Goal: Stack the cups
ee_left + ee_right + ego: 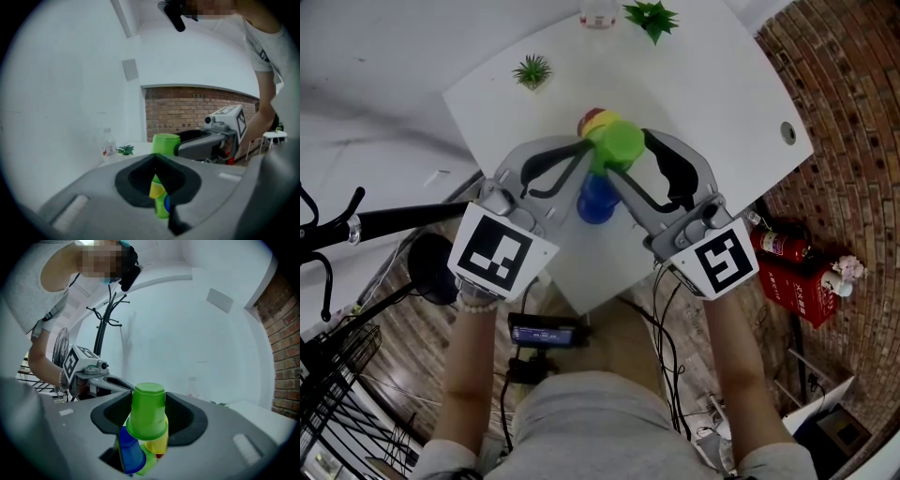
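My right gripper (625, 157) is shut on an upside-down green cup (618, 142), held above a cluster of cups on the white table (703, 84). In the right gripper view the green cup (148, 416) sits between the jaws, over a blue cup (129, 452), a yellow cup (160, 444) and a second green cup (148, 466). From the head view the blue cup (597, 199) is nearest me, with yellow and red cups (594, 122) behind. My left gripper (582, 150) is shut on nothing, its tip just left of the held cup (165, 143).
Two small potted plants (532, 70) (652, 16) and a bottle (598, 13) stand at the table's far side. A cable hole (787, 132) marks its right corner. Red fire extinguishers (787, 261) lie on the floor at the right, a wire rack (328, 375) at the left.
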`<control>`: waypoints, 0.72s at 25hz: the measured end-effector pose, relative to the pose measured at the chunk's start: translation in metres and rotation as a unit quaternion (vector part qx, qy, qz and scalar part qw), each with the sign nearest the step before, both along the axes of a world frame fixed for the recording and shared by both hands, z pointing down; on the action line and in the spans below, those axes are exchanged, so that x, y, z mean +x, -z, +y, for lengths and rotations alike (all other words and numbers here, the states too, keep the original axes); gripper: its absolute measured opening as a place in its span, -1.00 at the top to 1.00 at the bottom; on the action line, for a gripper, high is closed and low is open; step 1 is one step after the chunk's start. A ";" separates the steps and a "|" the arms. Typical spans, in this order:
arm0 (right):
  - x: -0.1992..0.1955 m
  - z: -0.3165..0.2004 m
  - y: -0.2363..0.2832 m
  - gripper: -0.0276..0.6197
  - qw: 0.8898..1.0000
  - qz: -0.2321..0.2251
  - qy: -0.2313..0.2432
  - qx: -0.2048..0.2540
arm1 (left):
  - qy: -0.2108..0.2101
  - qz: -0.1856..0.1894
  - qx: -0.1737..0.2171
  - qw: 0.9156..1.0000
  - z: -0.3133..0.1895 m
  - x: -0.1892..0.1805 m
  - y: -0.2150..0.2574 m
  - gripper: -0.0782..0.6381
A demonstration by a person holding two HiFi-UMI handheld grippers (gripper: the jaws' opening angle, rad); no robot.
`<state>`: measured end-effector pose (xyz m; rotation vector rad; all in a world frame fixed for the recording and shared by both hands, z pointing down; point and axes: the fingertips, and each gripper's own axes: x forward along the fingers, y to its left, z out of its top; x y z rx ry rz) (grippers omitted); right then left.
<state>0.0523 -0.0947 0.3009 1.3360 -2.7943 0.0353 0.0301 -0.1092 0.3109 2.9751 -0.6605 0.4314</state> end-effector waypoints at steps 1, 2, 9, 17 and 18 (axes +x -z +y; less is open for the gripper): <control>0.000 0.000 0.000 0.22 1.000 0.001 0.001 0.000 | 0.000 0.000 -0.001 1.000 0.000 0.000 0.000 0.79; 0.000 0.000 0.000 0.22 1.000 0.002 0.001 0.000 | 0.000 0.000 -0.001 1.000 0.000 0.000 0.000 0.79; -0.001 0.003 -0.002 0.22 1.000 0.000 0.005 -0.007 | 0.003 -0.001 -0.004 1.000 0.001 -0.003 -0.002 0.79; 0.002 0.005 -0.001 0.22 1.000 -0.004 -0.001 -0.006 | 0.011 0.001 -0.002 1.000 0.001 -0.007 -0.002 0.79; 0.003 0.006 0.001 0.22 1.000 -0.005 -0.004 -0.005 | 0.014 0.002 -0.002 1.000 0.000 -0.009 -0.001 0.79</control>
